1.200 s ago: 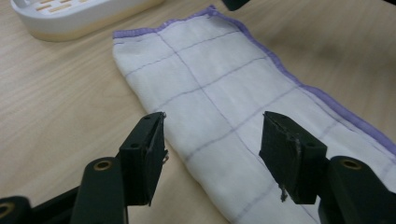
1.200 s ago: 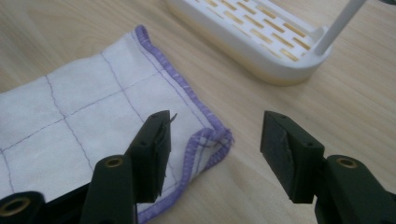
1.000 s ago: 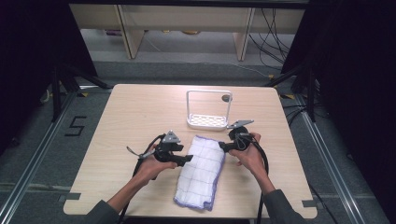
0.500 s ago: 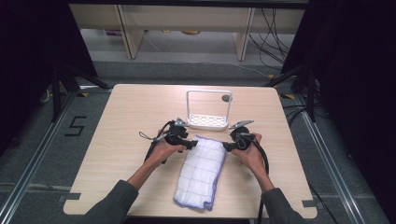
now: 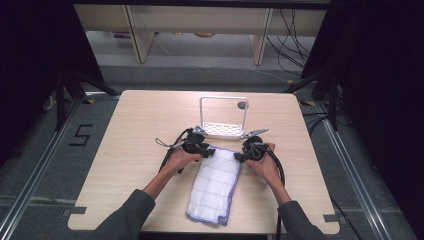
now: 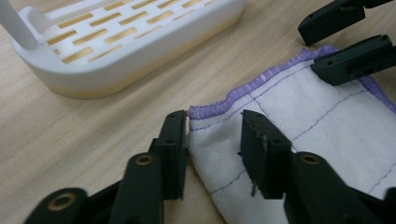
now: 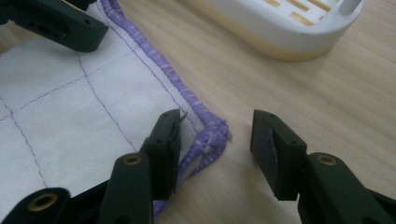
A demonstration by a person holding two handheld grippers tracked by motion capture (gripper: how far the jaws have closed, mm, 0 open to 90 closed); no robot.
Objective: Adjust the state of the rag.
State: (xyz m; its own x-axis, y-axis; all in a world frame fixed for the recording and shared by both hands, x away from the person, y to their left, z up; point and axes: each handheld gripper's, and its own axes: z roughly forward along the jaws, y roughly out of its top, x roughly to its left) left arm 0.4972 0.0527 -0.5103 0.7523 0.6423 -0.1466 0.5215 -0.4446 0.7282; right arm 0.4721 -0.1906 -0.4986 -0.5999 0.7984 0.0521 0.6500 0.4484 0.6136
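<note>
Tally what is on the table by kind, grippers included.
Cloths, white with purple hem: 1
White slotted racks: 1
Grippers: 2, left gripper and right gripper
Total: 4

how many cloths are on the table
1: a white quilted cloth with purple stitched edging, lying flat on the wooden table in front of the white slotted plastic rack. Its two far corners sit between the open jaws of the left hand-held gripper and right hand-held gripper.
</note>
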